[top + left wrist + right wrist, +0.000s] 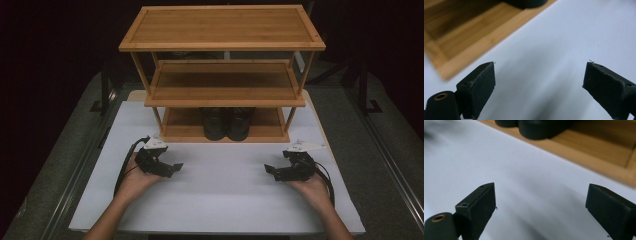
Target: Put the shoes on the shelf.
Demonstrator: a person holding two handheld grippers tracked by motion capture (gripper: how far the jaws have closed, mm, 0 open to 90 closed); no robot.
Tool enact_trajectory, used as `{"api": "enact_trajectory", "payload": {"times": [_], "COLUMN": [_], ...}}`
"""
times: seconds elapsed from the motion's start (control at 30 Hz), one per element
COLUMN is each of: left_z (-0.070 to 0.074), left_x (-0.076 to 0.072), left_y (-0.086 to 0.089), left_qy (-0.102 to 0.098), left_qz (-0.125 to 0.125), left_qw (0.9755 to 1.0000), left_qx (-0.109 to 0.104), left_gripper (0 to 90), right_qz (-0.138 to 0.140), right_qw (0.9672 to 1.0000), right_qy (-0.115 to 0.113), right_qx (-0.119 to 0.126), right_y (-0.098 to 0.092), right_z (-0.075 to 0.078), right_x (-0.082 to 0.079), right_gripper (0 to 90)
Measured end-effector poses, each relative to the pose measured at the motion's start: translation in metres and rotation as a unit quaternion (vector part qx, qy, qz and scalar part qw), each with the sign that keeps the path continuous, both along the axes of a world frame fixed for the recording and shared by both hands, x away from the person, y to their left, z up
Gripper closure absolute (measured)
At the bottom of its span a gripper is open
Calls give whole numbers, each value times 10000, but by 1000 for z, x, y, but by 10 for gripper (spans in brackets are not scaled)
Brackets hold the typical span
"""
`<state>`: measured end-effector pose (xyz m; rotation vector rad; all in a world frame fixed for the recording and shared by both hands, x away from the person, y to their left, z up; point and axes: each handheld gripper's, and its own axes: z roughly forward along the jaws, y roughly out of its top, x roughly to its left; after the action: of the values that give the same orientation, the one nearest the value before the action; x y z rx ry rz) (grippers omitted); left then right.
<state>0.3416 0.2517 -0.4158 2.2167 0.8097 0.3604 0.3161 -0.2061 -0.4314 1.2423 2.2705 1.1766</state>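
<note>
A three-tier bamboo rack (222, 27) stands at the back of the white table top (220, 200). A pair of black shoes (227, 123) sits side by side on its bottom shelf, toes toward me. My left gripper (175, 169) hovers over the table in front of the rack's left end, jaws open and empty. My right gripper (270, 171) mirrors it in front of the rack's right end, open and empty too. The left gripper view has wide-apart pads (484, 85) over white surface with the shelf edge (481, 42) behind. In the right gripper view, the shoe toes (536, 130) lie ahead.
The upper two shelves (222, 82) of the rack hold nothing. The table drops off at its front and side edges onto grey floor (55, 150). Dark stands (362, 85) flank the table at the back.
</note>
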Motion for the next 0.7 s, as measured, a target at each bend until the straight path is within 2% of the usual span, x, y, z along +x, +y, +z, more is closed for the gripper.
{"api": "enact_trajectory", "payload": {"times": [0.27,0.6,0.7], "left_z": [-9,-21,-25], "left_x": [-33,-58,-64], "left_y": [34,61,67], "left_qy": [19,138,144], "left_qz": [213,436,521], "left_qw": [9996,9984,9981], "left_qx": [172,327,287], "left_gripper": [100,73,69], "right_qz": [-178,-347,-447], "right_qw": [9996,9987,9975], "right_qy": [190,208,228], "right_qx": [-123,-310,-493], "right_y": [-19,-38,-41], "right_z": [-10,-19,-22], "right_x": [-28,-54,-61], "right_gripper": [89,80,80]}}
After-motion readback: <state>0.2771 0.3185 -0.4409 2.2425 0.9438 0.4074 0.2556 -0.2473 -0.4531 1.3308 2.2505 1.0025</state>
